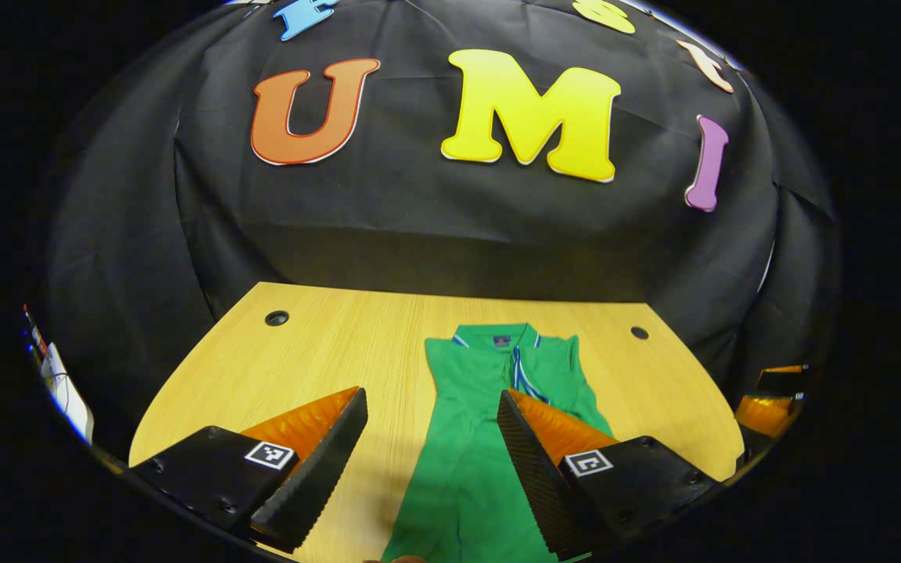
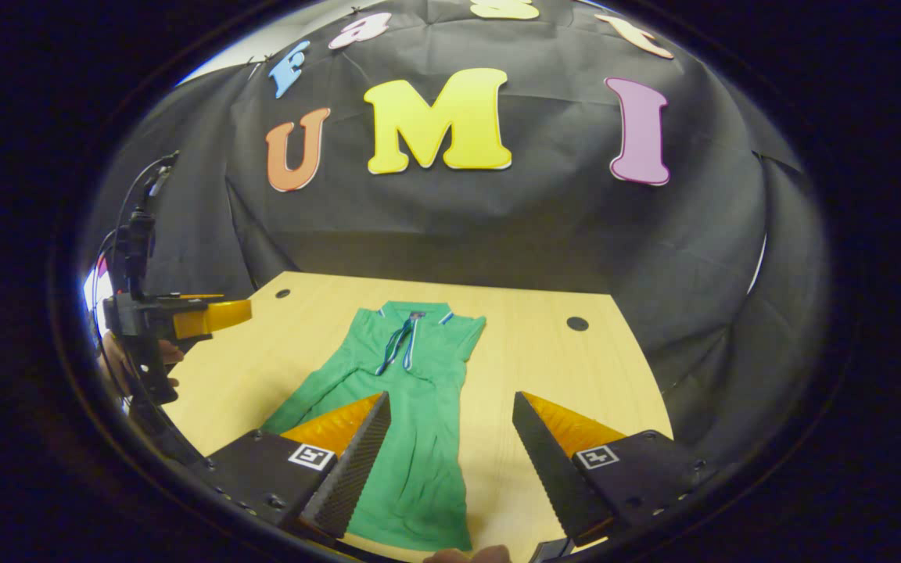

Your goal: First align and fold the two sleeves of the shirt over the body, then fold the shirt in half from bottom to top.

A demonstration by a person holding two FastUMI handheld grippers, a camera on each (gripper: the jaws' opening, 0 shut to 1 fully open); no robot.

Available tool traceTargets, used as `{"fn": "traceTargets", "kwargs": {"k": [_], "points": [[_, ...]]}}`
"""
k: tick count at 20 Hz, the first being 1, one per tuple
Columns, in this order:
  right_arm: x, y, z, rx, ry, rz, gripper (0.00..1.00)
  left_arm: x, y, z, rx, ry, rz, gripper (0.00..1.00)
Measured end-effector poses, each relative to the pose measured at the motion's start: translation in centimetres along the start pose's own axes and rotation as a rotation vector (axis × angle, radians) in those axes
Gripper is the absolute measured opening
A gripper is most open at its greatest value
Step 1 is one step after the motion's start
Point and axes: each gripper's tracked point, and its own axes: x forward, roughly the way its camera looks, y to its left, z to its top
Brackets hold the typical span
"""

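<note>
A green polo shirt (image 1: pixel 489 438) lies flat on the wooden table (image 1: pixel 325 352), collar at the far end and hem toward me. It looks narrow, and one sleeve (image 2: pixel 306 399) lies along the body's left side. My left gripper (image 1: pixel 432 395) hovers open over the shirt's left edge, holding nothing. My right gripper (image 2: pixel 450 399) hovers open above the shirt's (image 2: pixel 419 407) right edge, also holding nothing. The left gripper (image 2: pixel 224 314) shows far left in the right gripper view, held by a hand. The right gripper (image 1: pixel 771 391) peeks in at the right edge of the left gripper view.
The table (image 2: pixel 544 367) has round cable holes (image 1: pixel 277 317) (image 1: pixel 639 332) near its far corners. Black cloth walls close in the back and sides. Cables and equipment (image 2: pixel 138 227) stand at the far left. Bare wood flanks the shirt on both sides.
</note>
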Motion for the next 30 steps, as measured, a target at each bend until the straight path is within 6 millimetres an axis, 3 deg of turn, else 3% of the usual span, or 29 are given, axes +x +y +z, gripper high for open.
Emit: {"fn": "traceTargets", "kwargs": {"k": [3, 7, 11, 13, 16, 21, 30], "points": [[-1.0, -0.3, -4.7, -0.026, 0.1, -0.003, 0.96, -3.0, 0.8, -6.1, 0.003, 0.112, -0.042, 1.0], [-2.3, -0.6, -11.7, -0.035, 0.249, 0.003, 0.96, -5.6, 1.3, -13.8, 0.015, 0.286, -0.085, 1.0], [-3.2, -0.9, -17.3, -0.032, 0.389, 0.012, 0.94, -6.1, 0.4, -20.3, 0.015, 0.472, -0.141, 1.0], [-3.1, -1.0, -19.8, -0.032, 0.455, 0.015, 0.97, -6.0, -0.1, -22.9, 0.034, 0.55, -0.146, 1.0], [-2.2, -0.9, -21.9, -0.048, 0.507, 0.018, 0.97, -5.3, -0.5, -25.1, 0.018, 0.615, -0.148, 1.0], [-0.4, -0.5, -24.7, -0.044, 0.571, 0.014, 0.97, -4.7, -0.8, -25.1, 0.01, 0.649, -0.135, 1.0], [0.3, -1.3, -25.9, -0.03, 0.629, -0.034, 0.92, -4.6, 0.0, -25.1, 0.072, 0.701, -0.083, 1.0]]}}
